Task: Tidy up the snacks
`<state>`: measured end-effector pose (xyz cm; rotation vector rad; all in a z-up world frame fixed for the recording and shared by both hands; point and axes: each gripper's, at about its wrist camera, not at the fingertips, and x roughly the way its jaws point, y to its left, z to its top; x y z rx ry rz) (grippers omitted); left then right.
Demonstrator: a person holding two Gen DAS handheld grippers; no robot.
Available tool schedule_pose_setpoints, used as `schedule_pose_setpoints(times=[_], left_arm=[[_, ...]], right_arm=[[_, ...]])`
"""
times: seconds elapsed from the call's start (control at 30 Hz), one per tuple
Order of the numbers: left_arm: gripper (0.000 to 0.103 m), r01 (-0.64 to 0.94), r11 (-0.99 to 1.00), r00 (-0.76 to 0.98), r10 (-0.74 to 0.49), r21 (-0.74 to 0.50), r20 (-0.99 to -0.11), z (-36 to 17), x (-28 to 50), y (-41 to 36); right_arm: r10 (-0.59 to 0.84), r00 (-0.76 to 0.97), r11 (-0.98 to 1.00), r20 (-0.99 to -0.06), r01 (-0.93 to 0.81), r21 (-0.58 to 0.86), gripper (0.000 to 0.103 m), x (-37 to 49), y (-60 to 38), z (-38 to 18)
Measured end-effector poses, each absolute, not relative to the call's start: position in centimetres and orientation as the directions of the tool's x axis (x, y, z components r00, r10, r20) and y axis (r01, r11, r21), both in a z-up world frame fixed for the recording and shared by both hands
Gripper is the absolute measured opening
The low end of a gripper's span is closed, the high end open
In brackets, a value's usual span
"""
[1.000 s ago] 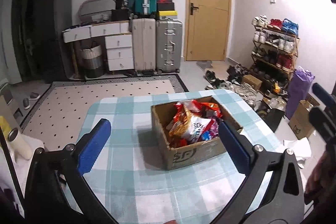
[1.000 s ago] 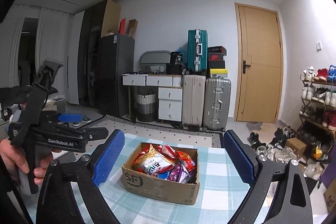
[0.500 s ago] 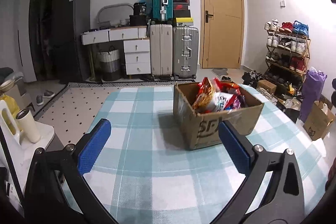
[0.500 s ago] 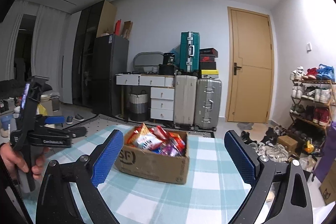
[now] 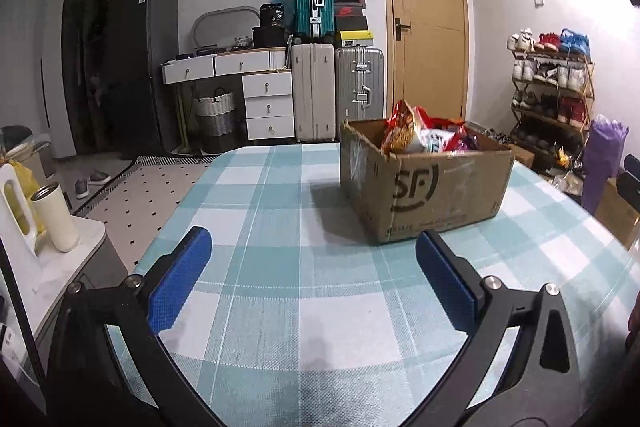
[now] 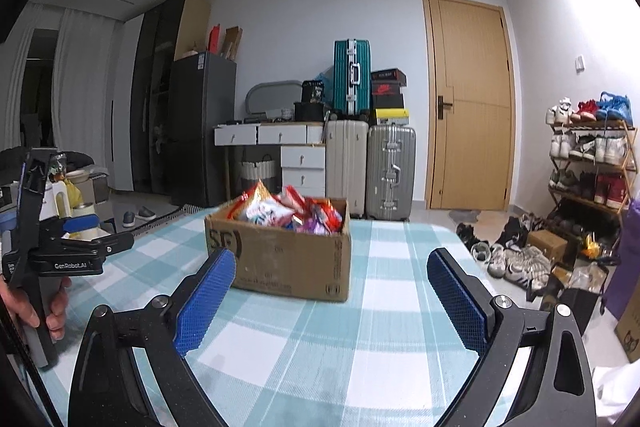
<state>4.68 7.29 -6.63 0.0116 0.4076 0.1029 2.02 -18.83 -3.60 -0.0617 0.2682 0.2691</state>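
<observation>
A brown cardboard box marked SF stands on the table with the teal checked cloth. It is filled with several colourful snack packets. My left gripper is open and empty, low over the cloth, short of the box and to its left. My right gripper is open and empty, close in front of the same box and its snack packets. The left gripper also shows at the left edge of the right wrist view, held in a hand.
A white side stand with a cream cup is left of the table. Beyond the table are suitcases, white drawers, a dark fridge, a wooden door and a shoe rack. A purple bag stands at the right.
Both grippers have come down towards the table, so the box now shows from the side instead of from above. Both stay open and empty.
</observation>
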Motion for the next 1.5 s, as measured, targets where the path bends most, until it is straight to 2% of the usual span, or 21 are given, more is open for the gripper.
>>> schedule_pose_setpoints(times=[0.2,0.37,0.47,0.7,1.5], left_arm=[[0.102,-0.109,0.993,0.923,0.117,0.043,-0.367,-6.9,4.4,7.0],[0.102,-0.112,0.993,0.911,0.12,0.044,-0.394,-7.0,5.2,7.1],[0.102,-0.109,0.994,0.909,0.11,0.025,-0.403,-6.9,5.1,7.4],[0.102,-0.12,0.993,0.942,0.118,0.013,-0.315,-6.7,3.6,7.4],[0.102,-0.13,0.991,0.942,0.124,0.002,-0.311,-6.8,3.6,7.6]], right_arm=[[0.25,0.919,0.965,-0.305,-0.264,-0.003,0.098,3.2,-19.2,-4.9],[0.251,0.895,0.962,-0.368,-0.272,-0.005,0.098,4.6,-18.7,-5.6],[0.265,0.895,0.959,-0.36,-0.285,-0.003,0.1,4.5,-18.7,-5.6],[0.261,0.896,0.96,-0.361,-0.281,-0.005,0.102,4.6,-18.7,-5.6],[0.261,0.896,0.96,-0.36,-0.281,-0.004,0.103,4.5,-18.8,-5.6]])
